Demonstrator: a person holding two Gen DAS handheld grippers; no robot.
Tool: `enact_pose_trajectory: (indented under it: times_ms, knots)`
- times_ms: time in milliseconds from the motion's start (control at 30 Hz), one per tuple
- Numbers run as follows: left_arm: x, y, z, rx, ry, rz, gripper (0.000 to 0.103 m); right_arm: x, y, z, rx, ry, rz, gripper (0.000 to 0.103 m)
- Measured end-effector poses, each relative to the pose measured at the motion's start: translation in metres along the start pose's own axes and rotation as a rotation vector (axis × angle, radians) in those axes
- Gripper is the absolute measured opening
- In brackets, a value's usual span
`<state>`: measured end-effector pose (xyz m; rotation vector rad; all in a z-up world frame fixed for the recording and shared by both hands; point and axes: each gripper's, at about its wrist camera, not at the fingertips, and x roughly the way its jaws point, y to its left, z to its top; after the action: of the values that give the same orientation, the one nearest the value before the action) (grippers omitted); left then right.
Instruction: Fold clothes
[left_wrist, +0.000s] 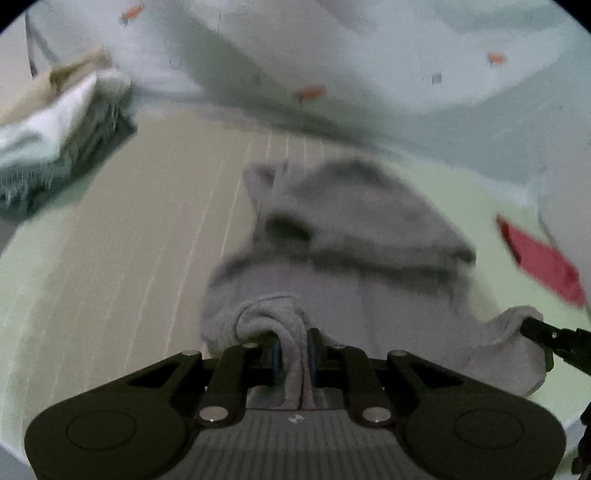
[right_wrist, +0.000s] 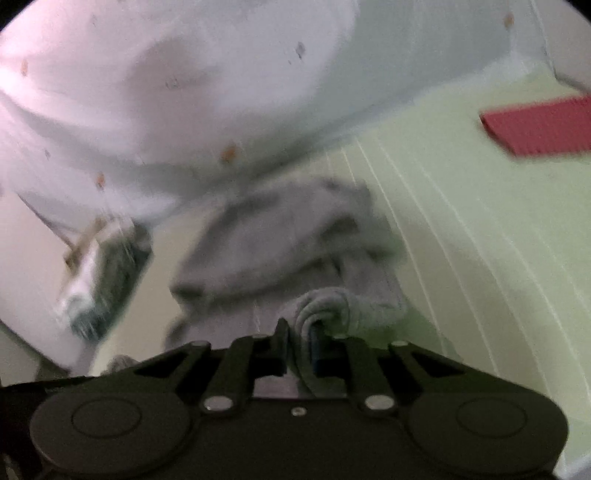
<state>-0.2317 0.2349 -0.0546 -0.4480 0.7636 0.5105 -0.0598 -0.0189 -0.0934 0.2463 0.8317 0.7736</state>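
A grey knitted garment (left_wrist: 354, 229) lies crumpled on a pale green striped bed sheet (left_wrist: 110, 266). My left gripper (left_wrist: 294, 350) is shut on a bunched fold of its near edge, the cloth squeezed between the blue pads. At the right edge of the left wrist view, the right gripper's black fingers (left_wrist: 546, 334) pinch another corner of the same garment. In the right wrist view the grey garment (right_wrist: 280, 236) hangs ahead, and my right gripper (right_wrist: 299, 339) is shut on a rolled fold of it. Both views are blurred.
A stack of folded clothes (left_wrist: 62, 136) in white, beige and dark green sits at the far left, also seen as the stack (right_wrist: 99, 266). A red cloth (left_wrist: 539, 258) (right_wrist: 539, 125) lies to the right. A pale patterned duvet (left_wrist: 369, 55) bunches along the back.
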Motion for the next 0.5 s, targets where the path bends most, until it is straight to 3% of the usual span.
enact_pose_trajectory:
  times_ms: [300, 500]
  knots:
    - [0.002, -0.011, 0.095, -0.024, -0.227, -0.021, 0.016, 0.027, 0.011, 0.087, 0.014, -0.189, 0.087, 0.011]
    - [0.042, 0.004, 0.13, -0.086, -0.229, -0.012, 0.016, 0.065, 0.003, 0.124, 0.031, -0.216, 0.078, 0.011]
